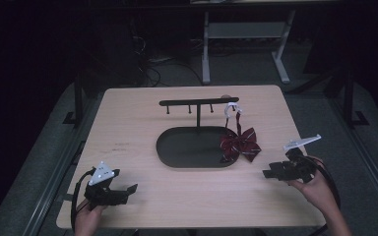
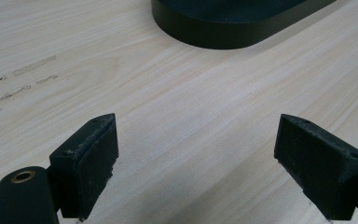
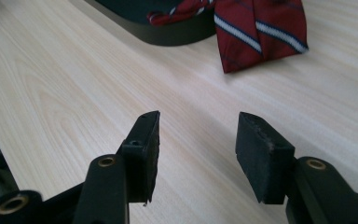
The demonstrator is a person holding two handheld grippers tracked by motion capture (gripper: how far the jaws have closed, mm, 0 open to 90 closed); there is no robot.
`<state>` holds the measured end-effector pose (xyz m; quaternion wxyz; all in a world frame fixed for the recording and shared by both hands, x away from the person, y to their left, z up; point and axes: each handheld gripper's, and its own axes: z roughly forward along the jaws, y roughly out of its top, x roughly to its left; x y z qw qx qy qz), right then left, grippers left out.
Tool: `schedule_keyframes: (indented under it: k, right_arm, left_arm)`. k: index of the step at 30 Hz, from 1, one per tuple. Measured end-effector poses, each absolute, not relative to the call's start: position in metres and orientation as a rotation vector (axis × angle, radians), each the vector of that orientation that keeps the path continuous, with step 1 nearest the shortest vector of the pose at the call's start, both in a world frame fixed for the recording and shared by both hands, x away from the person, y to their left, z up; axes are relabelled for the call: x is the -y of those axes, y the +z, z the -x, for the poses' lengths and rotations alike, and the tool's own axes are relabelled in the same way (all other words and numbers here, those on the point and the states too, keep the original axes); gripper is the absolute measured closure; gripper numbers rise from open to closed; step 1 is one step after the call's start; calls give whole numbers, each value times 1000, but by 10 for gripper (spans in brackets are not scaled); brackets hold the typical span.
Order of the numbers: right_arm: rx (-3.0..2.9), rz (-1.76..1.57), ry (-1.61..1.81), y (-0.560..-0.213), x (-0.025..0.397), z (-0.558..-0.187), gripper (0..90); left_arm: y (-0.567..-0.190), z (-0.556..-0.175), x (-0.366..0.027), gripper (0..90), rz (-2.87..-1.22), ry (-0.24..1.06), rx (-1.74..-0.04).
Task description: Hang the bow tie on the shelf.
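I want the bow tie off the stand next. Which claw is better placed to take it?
The right claw. It sits open beside the bow tie, which fills the top of its own view. The left claw is across the table, beyond the stand's base.

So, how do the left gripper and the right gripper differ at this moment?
The left gripper has its jaws spread wide; the right gripper holds them narrower. The left faces the black tray, the right the red striped bow tie. Both are open and hold nothing.
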<state>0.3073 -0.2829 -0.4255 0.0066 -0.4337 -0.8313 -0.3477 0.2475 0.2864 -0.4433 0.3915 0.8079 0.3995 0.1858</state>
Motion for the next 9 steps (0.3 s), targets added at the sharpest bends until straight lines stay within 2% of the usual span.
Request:
schedule_keyframes:
  k: [9]
  right_arm:
    - [2598, 1385, -1165, -435, 282, -283, 492]
  left_arm:
    - [-443, -248, -286, 135, -2055, 464, -1015]
